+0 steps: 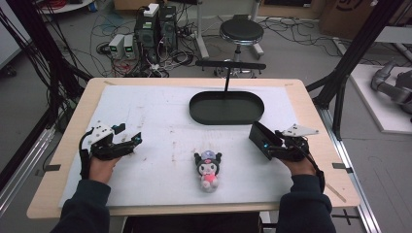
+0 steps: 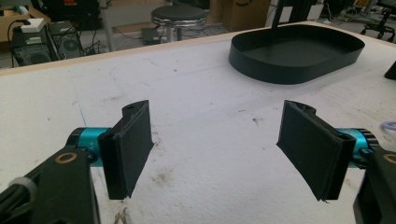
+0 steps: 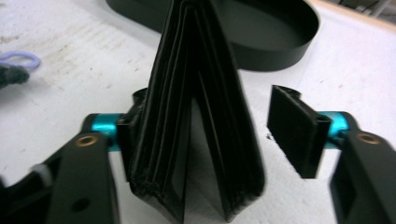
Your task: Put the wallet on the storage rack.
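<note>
Wallet (image 3: 201, 116) stands half-open between the right gripper (image 3: 205, 140) jaws, fold uppermost, long axis toward twelve o'clock; the nine o'clock pad touches it, the three o'clock pad stands clear, so jaws open. High view places it at the table's (image 1: 316, 126) right, tray (image 1: 226, 108) toward eleven o'clock, plush toy (image 1: 209, 170) toward eight. Left gripper (image 2: 219, 144) open, empty.

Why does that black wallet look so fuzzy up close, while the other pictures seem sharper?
In the right gripper view the wallet sits too near the lens, so its edges blur; the left gripper view keeps its jaws and the tray fairly crisp; the high view is evenly lit but soft.
</note>
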{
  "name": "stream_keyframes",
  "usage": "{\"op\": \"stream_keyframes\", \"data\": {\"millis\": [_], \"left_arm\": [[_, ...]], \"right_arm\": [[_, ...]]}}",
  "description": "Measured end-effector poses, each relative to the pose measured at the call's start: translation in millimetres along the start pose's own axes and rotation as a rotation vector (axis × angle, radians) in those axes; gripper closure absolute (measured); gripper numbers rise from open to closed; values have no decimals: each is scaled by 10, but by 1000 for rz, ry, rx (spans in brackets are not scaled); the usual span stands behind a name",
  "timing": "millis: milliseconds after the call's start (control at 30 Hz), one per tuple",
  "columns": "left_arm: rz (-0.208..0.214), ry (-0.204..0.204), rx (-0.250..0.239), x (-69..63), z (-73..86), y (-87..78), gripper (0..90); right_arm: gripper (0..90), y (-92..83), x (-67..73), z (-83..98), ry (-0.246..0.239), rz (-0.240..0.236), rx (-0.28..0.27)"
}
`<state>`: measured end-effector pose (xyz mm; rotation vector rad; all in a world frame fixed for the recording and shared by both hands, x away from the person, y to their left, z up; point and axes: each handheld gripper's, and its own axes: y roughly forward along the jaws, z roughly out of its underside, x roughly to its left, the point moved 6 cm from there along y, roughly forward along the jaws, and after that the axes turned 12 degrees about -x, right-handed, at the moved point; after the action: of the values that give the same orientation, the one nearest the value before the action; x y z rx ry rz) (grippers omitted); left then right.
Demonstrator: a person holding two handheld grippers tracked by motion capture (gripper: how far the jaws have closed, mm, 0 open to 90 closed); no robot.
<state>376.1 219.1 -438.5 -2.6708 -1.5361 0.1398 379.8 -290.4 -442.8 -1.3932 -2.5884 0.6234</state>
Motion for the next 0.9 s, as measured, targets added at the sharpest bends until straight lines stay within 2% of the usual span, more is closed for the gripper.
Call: {"op": "stream_keyframes", "data": {"millis": [67, 133, 167, 300, 433, 600, 800, 900], "left_arm": [[-3, -3, -4, 5, -4, -4, 257], [-4, -9, -6, 12, -4, -5, 257], [-6, -9, -5, 17, -2, -6, 257], [-6, -11, -2, 24, 4, -4, 257], [-4, -8, 0, 20, 7, -6, 257], [-2, -5, 0, 14, 7, -5, 257], [5, -4, -3, 22, 11, 0, 257], [7, -4, -5, 20, 11, 2, 257]], "right_arm": [[539, 16, 12, -1, 9, -15, -1], [721, 19, 18, -9, 2, -13, 1], [759, 14, 13, -14, -5, -5, 3], [780, 19, 11, -50, 41, -14, -8], [780, -1, 60, -216, 50, -30, -58], [780, 69, 135, -483, -6, -41, -100], [781, 332, 162, -783, -49, -51, -100], [782, 479, 177, -901, -52, -50, -103]]}}
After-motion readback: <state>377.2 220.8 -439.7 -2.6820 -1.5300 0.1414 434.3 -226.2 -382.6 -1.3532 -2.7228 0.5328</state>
